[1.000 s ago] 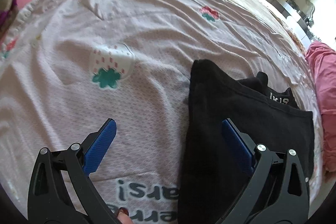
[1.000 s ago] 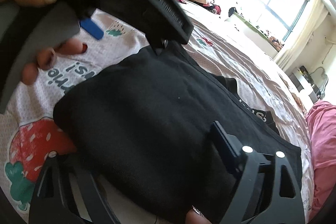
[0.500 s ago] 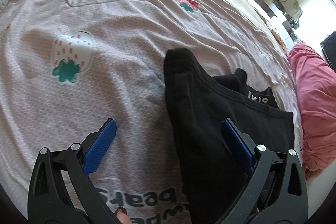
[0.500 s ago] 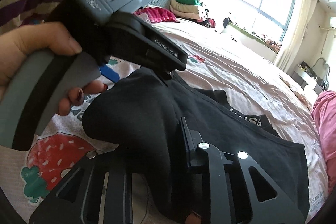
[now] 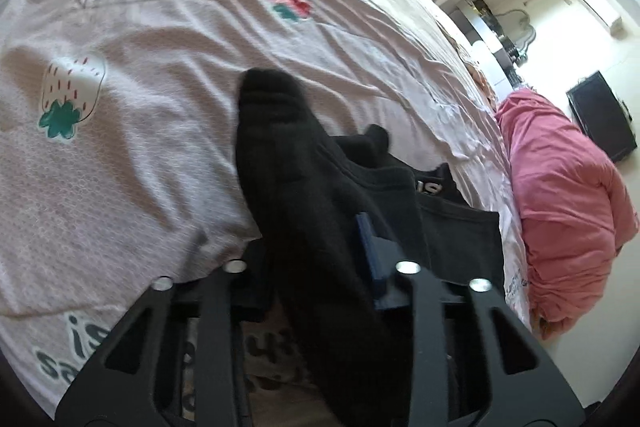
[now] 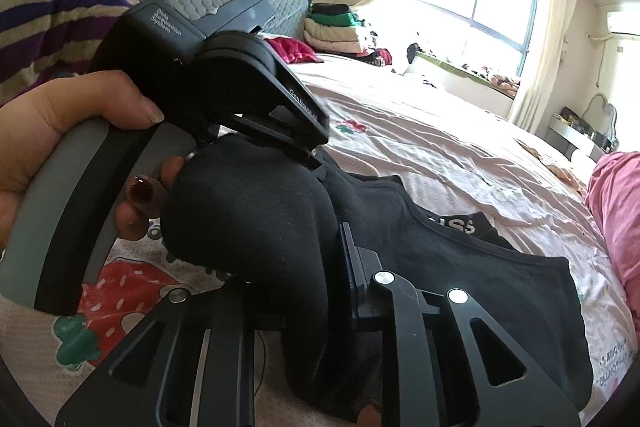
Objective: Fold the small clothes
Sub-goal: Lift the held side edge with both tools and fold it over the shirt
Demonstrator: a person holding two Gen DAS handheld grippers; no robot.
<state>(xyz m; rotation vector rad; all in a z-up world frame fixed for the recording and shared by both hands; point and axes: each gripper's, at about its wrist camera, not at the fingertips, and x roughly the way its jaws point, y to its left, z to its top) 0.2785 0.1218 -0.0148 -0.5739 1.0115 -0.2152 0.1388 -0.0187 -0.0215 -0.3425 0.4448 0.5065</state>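
Your left tool has just been closing and now pinches a raised fold of the black garment at the lower centre of its frame. Your right tool is clamped on another bunch of that garment, whose remainder trails toward the right across the pink printed bed sheet. Your left hand grips its handle at the left of the right-wrist frame.
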